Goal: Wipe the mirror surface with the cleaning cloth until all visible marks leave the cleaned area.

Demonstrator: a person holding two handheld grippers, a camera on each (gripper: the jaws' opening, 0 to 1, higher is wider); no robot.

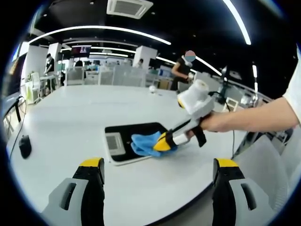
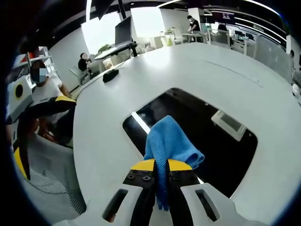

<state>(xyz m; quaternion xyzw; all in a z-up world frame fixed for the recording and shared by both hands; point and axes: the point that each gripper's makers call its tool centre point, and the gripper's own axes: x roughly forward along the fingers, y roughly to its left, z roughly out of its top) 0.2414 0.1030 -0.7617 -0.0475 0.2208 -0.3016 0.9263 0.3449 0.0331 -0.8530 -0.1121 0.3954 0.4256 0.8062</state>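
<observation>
Right gripper view: nearest the lens, the right gripper (image 2: 161, 170) has its jaws pinched together on the blue cloth (image 2: 170, 141), a tail of it hanging back between them and the bulk bunched just ahead of the tips. That bunch sits on the near edge of the mirror (image 2: 211, 141), a dark rounded slab lying flat on the white counter (image 2: 197, 66). From these jaws the glass runs forward and off to the right, so most of the unwiped surface lies ahead of the cloth. I can't make out individual marks on the glass from here. Further out, a dark mouse (image 2: 111, 75) rests near the counter's far edge.

Left gripper view: the left gripper (image 1: 160, 172) hovers in the foreground with its jaws wide apart and nothing between them, well short of the mirror (image 1: 136, 136). Beyond them the right gripper (image 1: 165, 142) presses the cloth (image 1: 145, 143) onto the mirror's right end, and the slab's long axis stretches leftward from there. So the right hand is the one on the job, and I judge the next stroke should drag along that axis toward the bare end.
</observation>
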